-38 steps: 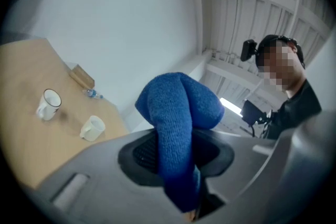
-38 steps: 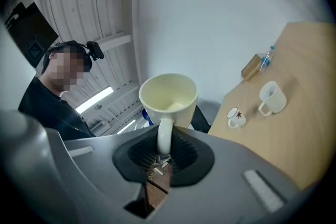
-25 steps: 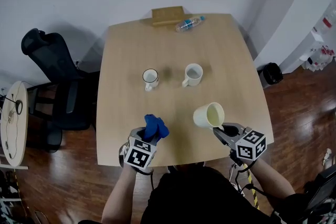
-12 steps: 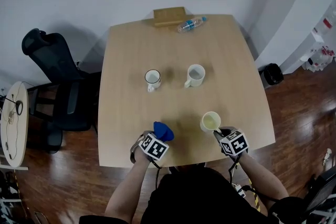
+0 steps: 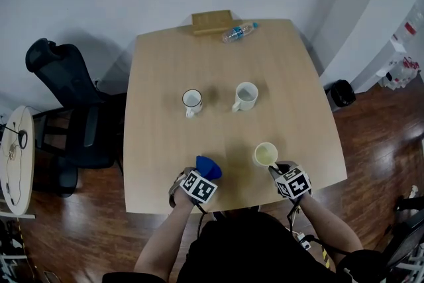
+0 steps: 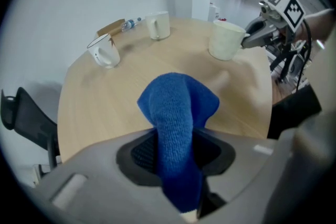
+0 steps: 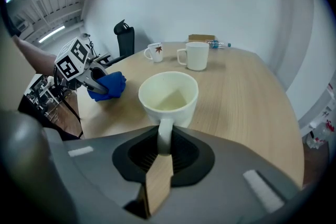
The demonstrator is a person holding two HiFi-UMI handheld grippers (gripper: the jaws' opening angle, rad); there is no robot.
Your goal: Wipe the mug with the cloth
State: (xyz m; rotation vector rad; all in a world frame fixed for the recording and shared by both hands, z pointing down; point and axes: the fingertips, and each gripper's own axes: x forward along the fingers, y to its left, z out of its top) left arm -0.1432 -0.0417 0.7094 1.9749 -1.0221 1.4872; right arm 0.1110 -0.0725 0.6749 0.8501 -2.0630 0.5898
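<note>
Where all of it sits, table (image 5: 265,56): pale wood, smooth, rounded corners.
Right gripper (image 5: 276,171): jaws nearly together, clamped on handle of mug (image 7: 168,94).
Left gripper (image 5: 202,175): jaws opening, blue cloth (image 6: 178,107) between them, seemingly pinched low down.
Mug: near right of table, upright, empty; cream glazed ceramic; likely rigid, slick, breakable; handle the surest hold.
Cloth: near left; looped pile, probably soft, light, limp; bunched into a rounded wad; take by any fold.
</note>
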